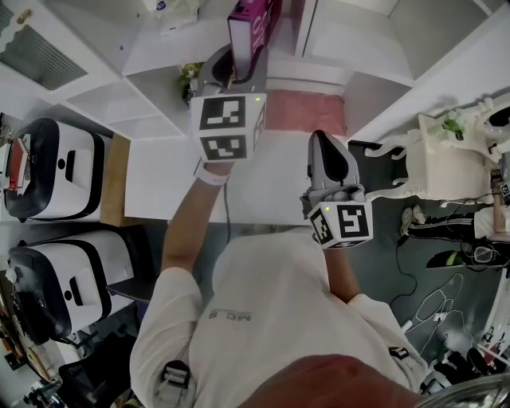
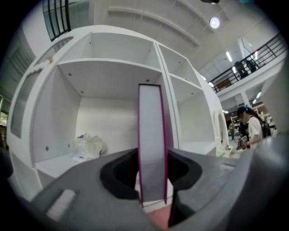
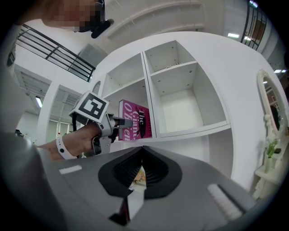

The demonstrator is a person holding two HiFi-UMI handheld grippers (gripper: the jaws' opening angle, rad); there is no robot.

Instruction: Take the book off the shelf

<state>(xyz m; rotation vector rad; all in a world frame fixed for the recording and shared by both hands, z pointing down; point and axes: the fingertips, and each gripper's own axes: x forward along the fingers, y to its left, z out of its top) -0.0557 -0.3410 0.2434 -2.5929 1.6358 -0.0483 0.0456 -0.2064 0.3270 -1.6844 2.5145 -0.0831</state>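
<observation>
The book (image 1: 253,24) runs off the head view's top edge, its foot behind the left tongs (image 1: 237,73).

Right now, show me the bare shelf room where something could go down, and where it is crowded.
Free: the right compartment, across the divider from the book, and the upper compartment above it; both are bare. Crowded: the book's own compartment, with the left gripper clamped on the book and a crumpled bag at its left rear.
</observation>
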